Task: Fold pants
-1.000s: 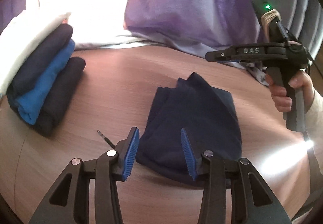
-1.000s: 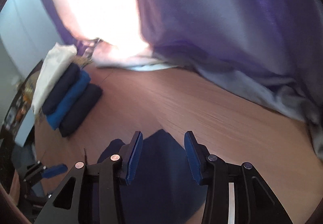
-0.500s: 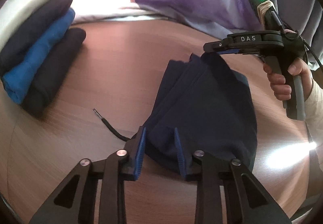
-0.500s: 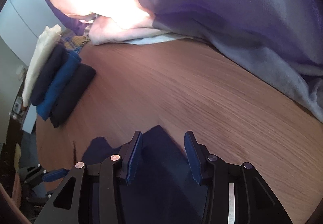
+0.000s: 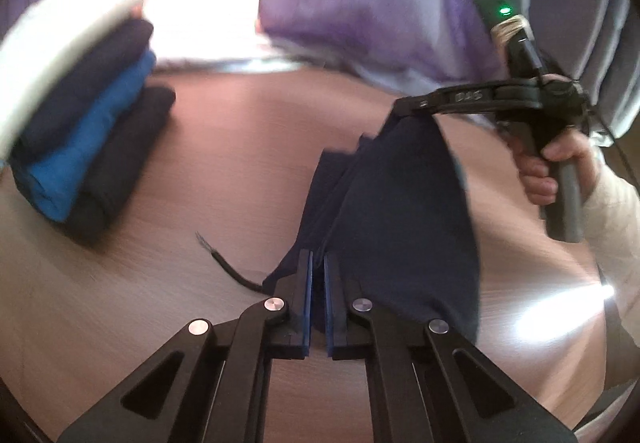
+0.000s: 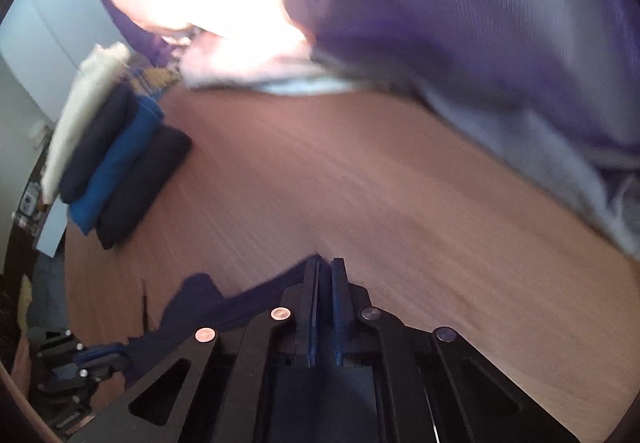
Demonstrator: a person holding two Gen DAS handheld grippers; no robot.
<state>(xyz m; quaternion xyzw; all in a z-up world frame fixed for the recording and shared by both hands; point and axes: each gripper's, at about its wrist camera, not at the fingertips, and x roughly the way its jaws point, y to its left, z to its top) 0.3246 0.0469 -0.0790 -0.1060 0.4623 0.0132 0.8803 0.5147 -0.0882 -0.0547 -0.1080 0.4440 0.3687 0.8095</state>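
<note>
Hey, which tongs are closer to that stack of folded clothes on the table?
Left. The left tongs pinch the navy pants at the corner facing the folded stack; the right tongs grip the opposite corner, farther from it.

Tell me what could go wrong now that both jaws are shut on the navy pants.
1. The left gripper bites only the near corner of the navy pants; thin cloth could slip out in the lift.
2. A loose black cable lies beside that corner and may snag.
3. Swinging left could knock the folded stack.
</note>
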